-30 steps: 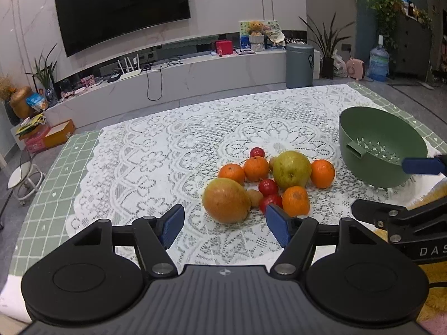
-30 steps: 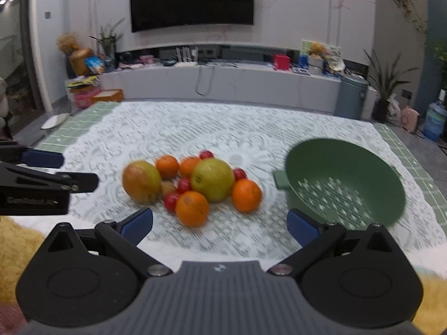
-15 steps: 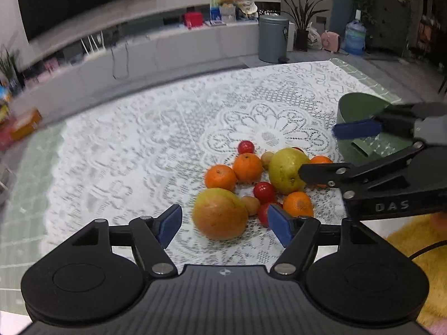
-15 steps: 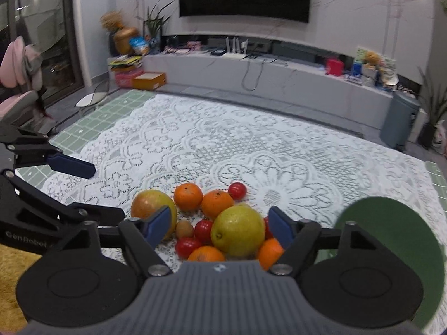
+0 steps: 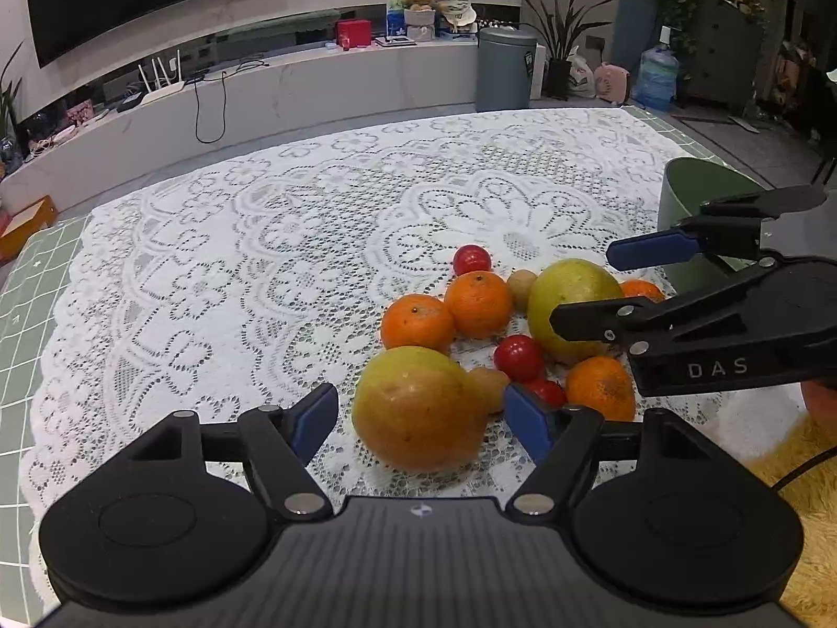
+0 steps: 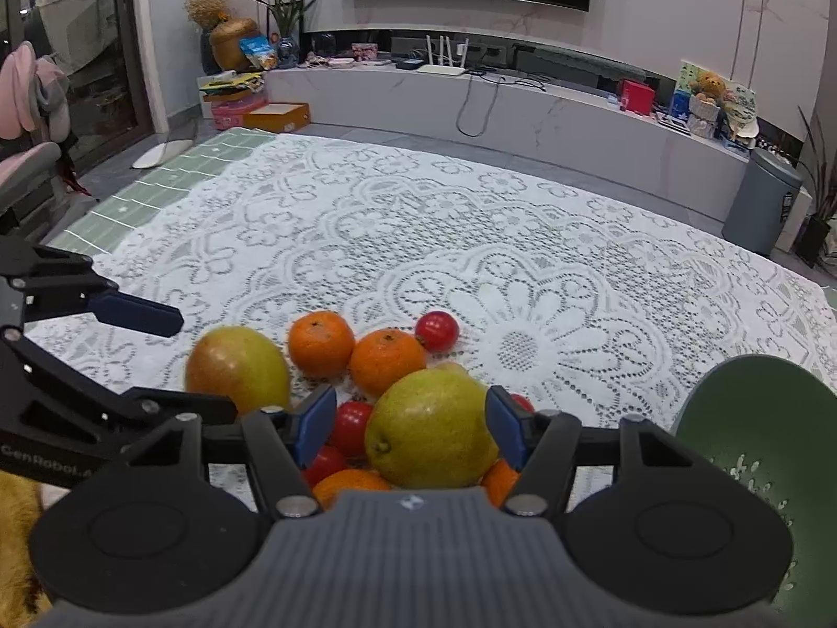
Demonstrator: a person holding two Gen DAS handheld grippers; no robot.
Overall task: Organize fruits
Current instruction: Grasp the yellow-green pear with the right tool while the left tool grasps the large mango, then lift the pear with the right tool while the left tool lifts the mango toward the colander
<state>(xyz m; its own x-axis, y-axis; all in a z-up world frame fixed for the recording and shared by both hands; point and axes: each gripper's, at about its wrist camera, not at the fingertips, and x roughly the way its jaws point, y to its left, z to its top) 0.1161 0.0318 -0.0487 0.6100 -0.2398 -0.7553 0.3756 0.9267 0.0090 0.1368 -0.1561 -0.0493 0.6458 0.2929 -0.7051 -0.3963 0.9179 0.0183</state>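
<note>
Fruits clustered mid-desk (image 5: 219,240) on lace cloth: left gripper (image 5: 418,416) fingers apart and just been widening, straddling the orange-green mango (image 5: 418,408) without touching it. Right gripper (image 6: 405,424), fingers just been narrowing, flanks the green pear-like fruit (image 6: 429,429); contact unclear. Advise centring each fruit between pads before closing, then lifting clear of neighbours toward the green colander (image 6: 758,418).

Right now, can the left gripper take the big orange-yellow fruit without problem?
Probably yes. The left gripper has its jaws open around the big orange-yellow fruit, pads not yet pressing. Only a small brown fruit touches its side near the right pad.
</note>
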